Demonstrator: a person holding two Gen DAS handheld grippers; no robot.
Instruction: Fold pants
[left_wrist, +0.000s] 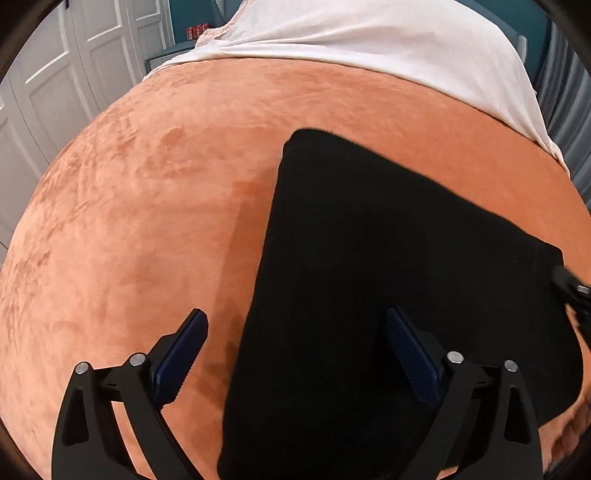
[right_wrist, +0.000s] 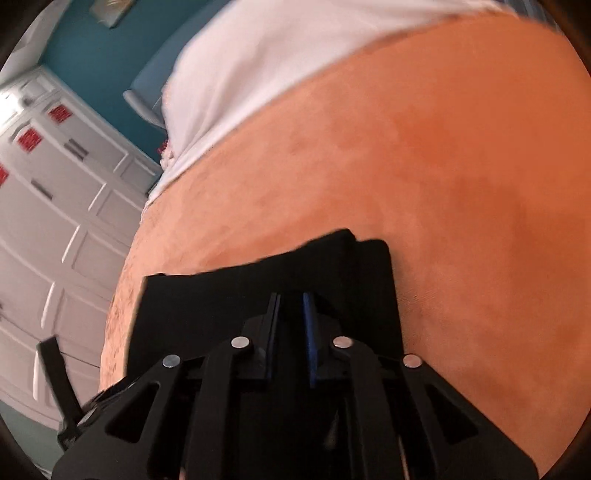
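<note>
Black pants (left_wrist: 388, 277) lie folded in a flat rectangle on an orange velvety bedspread (left_wrist: 147, 221). My left gripper (left_wrist: 295, 325) is open, hovering over the near left edge of the pants, holding nothing. In the right wrist view the pants (right_wrist: 258, 273) show as a folded stack with layered edges. My right gripper (right_wrist: 290, 299) has its jaws nearly together, with black fabric of the pants between them at the near edge. The right gripper's body also shows at the right edge of the left wrist view (left_wrist: 572, 291).
A white sheet (left_wrist: 369, 40) covers the far part of the bed. White panelled wardrobe doors (left_wrist: 55, 92) stand to the left beyond the bed edge. A teal wall (right_wrist: 92, 48) is behind. The orange bedspread (right_wrist: 443, 184) spreads wide to the right.
</note>
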